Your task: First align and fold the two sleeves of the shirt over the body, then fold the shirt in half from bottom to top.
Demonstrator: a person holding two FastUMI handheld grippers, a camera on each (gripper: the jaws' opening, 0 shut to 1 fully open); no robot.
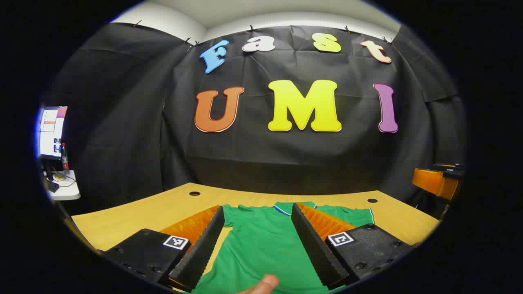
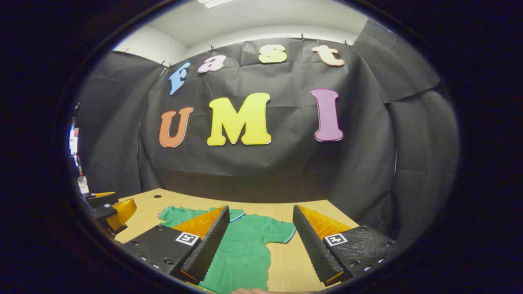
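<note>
Shirt [image 1: 261, 245] hem is cut off at the bottom edge in both views; its near half is partly hidden behind the fingers, and in the right gripper view one sleeve sits half behind a finger. A fingertip [image 1: 264, 282] pokes in at the bottom of the left gripper view; the rest of the hand is out of frame. Wooden table [image 1: 135, 216] with small round holes, black cloth wall behind, white ceiling above; a monitor [image 1: 51, 130] far off at one side. Green shirt lies flat on the table, collar away, sleeves spread. Left gripper [image 1: 257, 249] is wide apart over the shirt body, gripping nothing. Right gripper [image 2: 257, 245] is likewise spread wide and empty, above the shirt's sleeve [image 2: 282, 230] and side.
</note>
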